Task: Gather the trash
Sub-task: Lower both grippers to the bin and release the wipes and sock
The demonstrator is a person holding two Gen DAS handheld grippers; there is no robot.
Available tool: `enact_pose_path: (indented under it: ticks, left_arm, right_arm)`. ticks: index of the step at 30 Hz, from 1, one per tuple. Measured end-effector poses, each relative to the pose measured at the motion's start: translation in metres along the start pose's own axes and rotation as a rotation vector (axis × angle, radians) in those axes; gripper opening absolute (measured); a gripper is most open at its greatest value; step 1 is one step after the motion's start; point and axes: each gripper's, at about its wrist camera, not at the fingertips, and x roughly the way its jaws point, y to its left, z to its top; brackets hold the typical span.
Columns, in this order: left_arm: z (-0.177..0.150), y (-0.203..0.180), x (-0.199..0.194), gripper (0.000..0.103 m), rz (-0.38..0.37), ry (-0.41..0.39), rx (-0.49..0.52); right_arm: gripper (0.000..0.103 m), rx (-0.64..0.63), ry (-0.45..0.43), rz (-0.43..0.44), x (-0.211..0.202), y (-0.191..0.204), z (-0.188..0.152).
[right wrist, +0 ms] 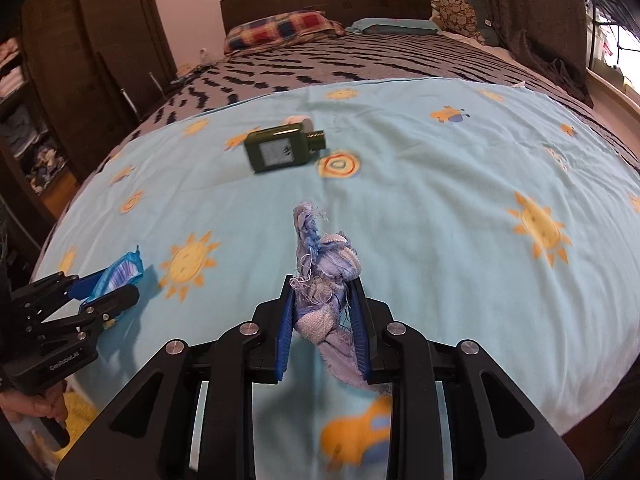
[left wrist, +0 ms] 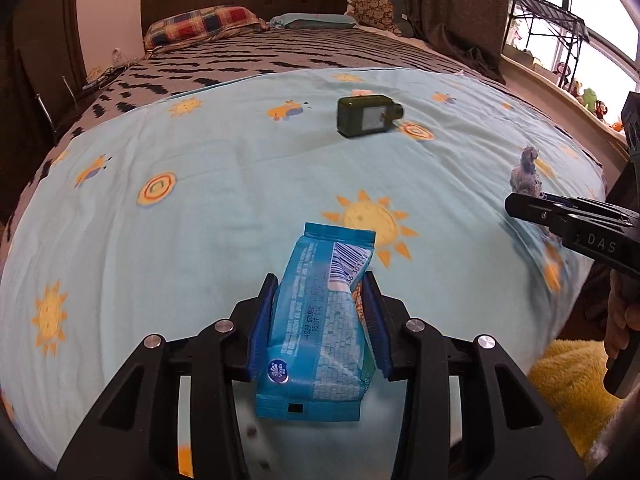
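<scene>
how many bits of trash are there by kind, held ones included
Blue tissue packet, in the left gripper: 1
Frayed blue rag, in the right gripper: 1
Dark green bottle, lying on the bedspread: 1
Total: 3

The bed (left wrist: pixel 248 60) carries a light blue sheet (left wrist: pixel 224 184) printed with suns; a dark green bottle (left wrist: pixel 368 115) lies on its side on the sheet

A white thing (right wrist: pixel 298 120) sits half hidden behind the green bottle (right wrist: pixel 280 150), at its twelve o'clock. The bottle's label is too blurred to read.
</scene>
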Motion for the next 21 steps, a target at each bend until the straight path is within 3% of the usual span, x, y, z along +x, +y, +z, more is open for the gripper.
enact_pose_path:
  ticks: [12, 21]
  left_arm:
    - [-0.072, -0.032, -0.051, 0.038, -0.039, -0.011, 0.0]
    - [-0.136, -0.051, -0.043, 0.038, -0.107, 0.08, -0.021]
  right_arm:
    - [0.027, -0.028, -0.003, 0.046, -0.051, 0.024, -0.069]
    - [0.027, -0.012, 0.066, 0.078, -0.048, 0.032, -0.122]
